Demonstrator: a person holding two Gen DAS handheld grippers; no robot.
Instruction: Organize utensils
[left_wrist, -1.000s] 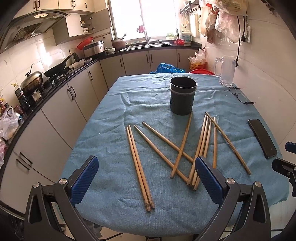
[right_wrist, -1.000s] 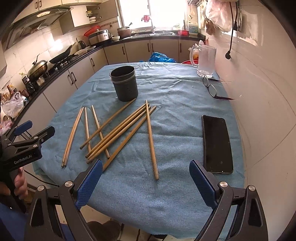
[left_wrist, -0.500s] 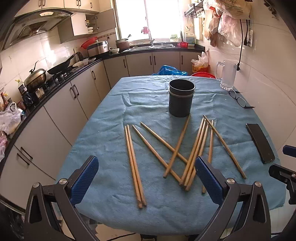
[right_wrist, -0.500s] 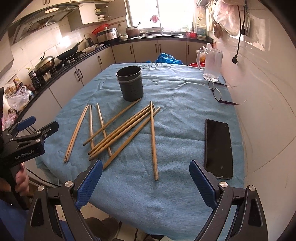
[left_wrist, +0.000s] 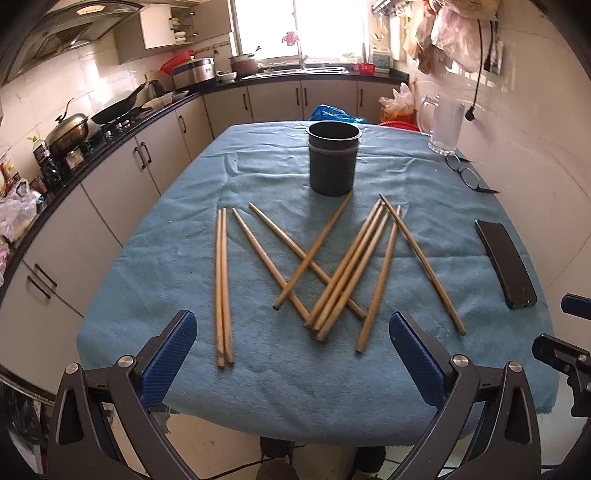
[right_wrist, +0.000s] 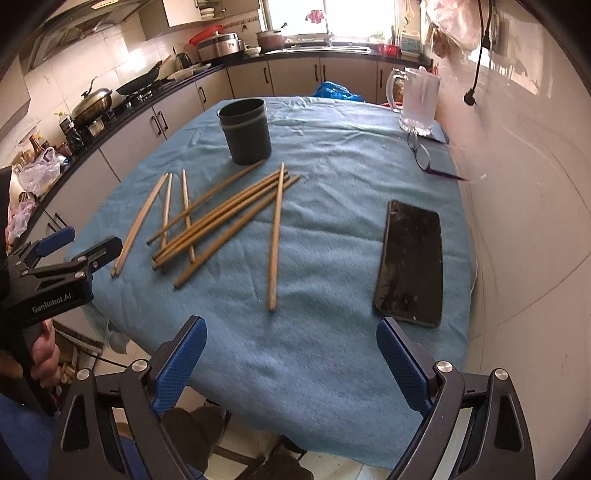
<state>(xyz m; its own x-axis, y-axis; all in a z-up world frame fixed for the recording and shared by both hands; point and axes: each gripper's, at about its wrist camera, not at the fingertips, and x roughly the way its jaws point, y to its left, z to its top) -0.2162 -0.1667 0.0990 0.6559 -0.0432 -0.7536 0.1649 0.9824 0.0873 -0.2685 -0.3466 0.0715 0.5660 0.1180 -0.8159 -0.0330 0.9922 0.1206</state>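
Note:
Several wooden chopsticks (left_wrist: 343, 266) lie scattered and crossed on the blue tablecloth, also in the right wrist view (right_wrist: 221, 218). A pair (left_wrist: 222, 284) lies apart at the left. One chopstick (right_wrist: 276, 236) lies alone at the right. A dark round holder cup (left_wrist: 333, 162) stands upright behind them, also in the right wrist view (right_wrist: 246, 131). My left gripper (left_wrist: 293, 360) is open and empty at the table's near edge. My right gripper (right_wrist: 291, 363) is open and empty at the near right edge.
A black phone (right_wrist: 412, 264) lies near the table's right edge, next to the wall. Glasses (right_wrist: 424, 157) and a glass jug (right_wrist: 419, 99) are at the far right. Kitchen cabinets (left_wrist: 122, 184) run along the left.
Both grippers have drawn a little nearer the table and tilted; the chopsticks and cup sit larger and more centred. Nothing on the table has moved.

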